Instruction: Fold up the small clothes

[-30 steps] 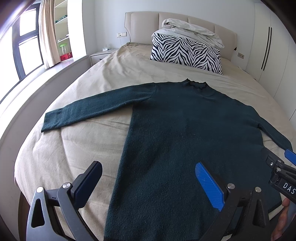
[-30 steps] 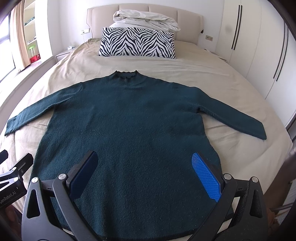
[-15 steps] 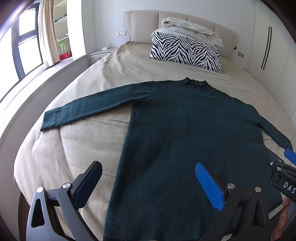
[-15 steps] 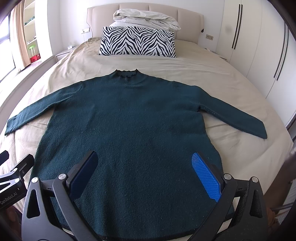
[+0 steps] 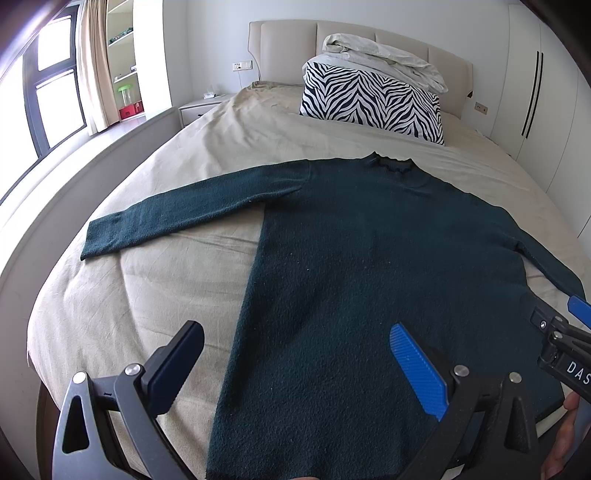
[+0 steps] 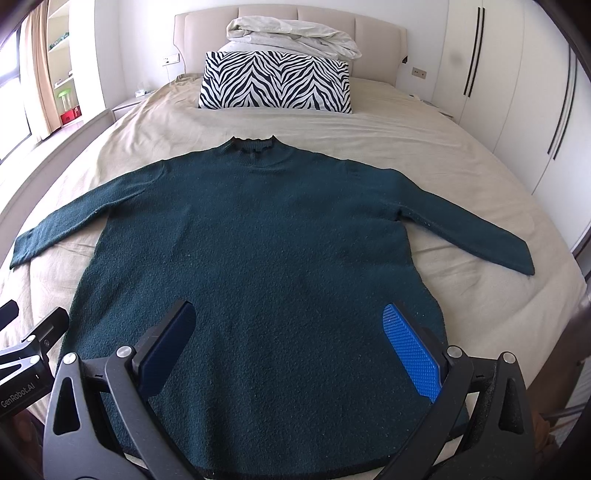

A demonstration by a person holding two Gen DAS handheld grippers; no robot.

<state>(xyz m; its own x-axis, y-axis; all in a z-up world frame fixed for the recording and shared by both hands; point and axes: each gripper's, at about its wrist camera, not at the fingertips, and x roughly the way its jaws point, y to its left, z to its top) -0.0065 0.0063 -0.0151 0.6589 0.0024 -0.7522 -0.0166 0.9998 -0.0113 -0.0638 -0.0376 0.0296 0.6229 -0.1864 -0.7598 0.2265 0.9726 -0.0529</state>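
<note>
— What blocks the far end of the bed (image 6: 424, 122)?
— A zebra pillow (image 6: 275, 81) under a folded duvet (image 6: 291, 37). Bare sheet lies open left and right of the sweater (image 6: 258, 258).

You're in a home bedroom: a bed (image 6: 369, 122) with padded headboard (image 6: 288, 22), zebra pillow (image 6: 275, 81), nightstand (image 5: 199, 109), and wardrobe doors (image 6: 517, 92).

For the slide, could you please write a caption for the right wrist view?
Dark green sweater spread flat on the bed, sleeves out, with the open right gripper above its hem.
</note>
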